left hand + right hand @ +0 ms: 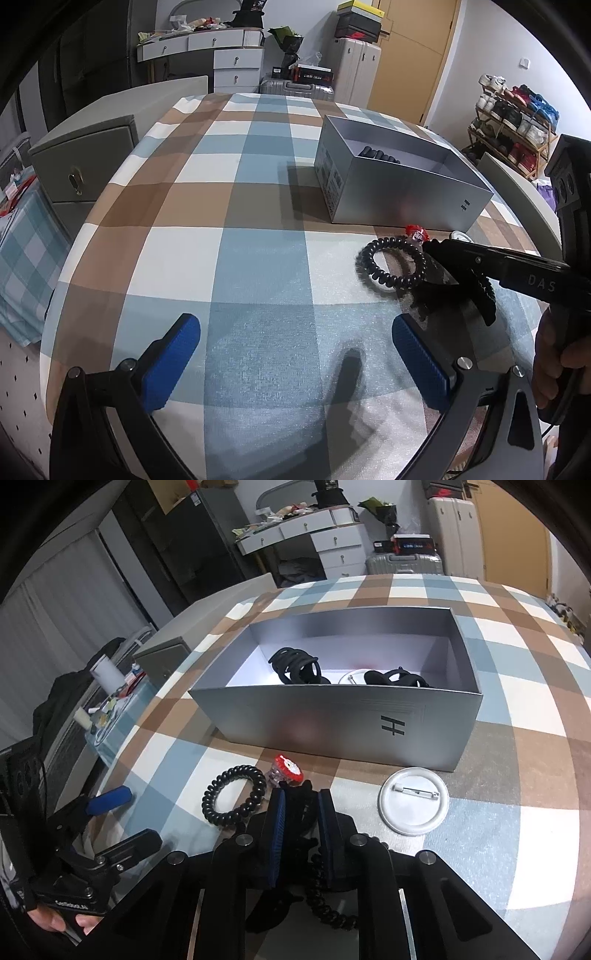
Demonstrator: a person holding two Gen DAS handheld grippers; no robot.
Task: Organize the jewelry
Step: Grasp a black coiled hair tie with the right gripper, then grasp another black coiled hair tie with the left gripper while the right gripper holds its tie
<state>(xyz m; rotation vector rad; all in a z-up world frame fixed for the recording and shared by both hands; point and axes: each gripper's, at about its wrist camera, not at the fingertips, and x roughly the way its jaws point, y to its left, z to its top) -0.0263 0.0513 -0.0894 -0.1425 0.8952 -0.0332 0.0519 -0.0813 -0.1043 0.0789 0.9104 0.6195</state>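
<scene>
A silver open box point(314, 720) stands on the checked cloth and holds black hair ties point(295, 664), a black clip point(395, 677) and a white badge. In front of it lie a black spiral hair tie point(207, 801), a small red-topped ring point(286, 768) and a white pin badge point(413, 801). My right gripper point(301, 794) is low over the cloth, its blue pads close together on a black hair clip point(299, 810). A second spiral tie point(325, 904) lies beneath it. My left gripper point(295, 332) stands wide open with nothing between its pads, left of the spiral tie point(391, 278).
The box point(406, 192) sits far right on the round table. A grey cabinet point(85, 166) stands off its left edge. Drawers, suitcases and a shoe rack point(517, 122) line the room behind. A hand point(554, 362) holds the right gripper's handle.
</scene>
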